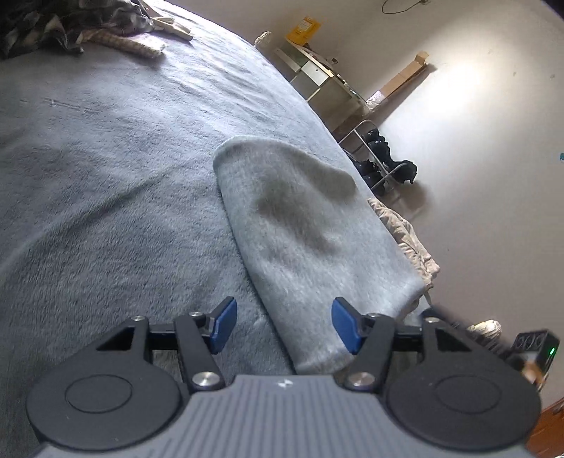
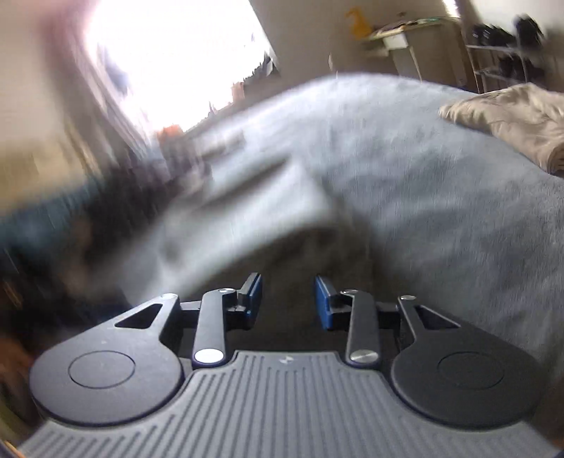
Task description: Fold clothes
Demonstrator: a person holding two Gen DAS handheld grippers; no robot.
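Note:
A light grey fleece garment [image 1: 310,239] lies folded into a long strip on the grey-blue blanket [image 1: 105,176] that covers the bed. My left gripper [image 1: 283,324] is open with its blue pads apart, just above the near end of the strip, holding nothing. My right gripper [image 2: 288,303] is open and empty over the same blanket [image 2: 440,211]. The right wrist view is heavily blurred; a pale grey folded shape [image 2: 246,197] shows ahead and left of the right gripper.
A dark patterned garment [image 1: 46,24] and a cream one [image 1: 141,44] lie at the far end of the bed. A beige garment [image 2: 511,119] lies at the bed's edge and also shows in the left wrist view [image 1: 405,236]. A shelf [image 1: 317,74] and rack stand by the wall.

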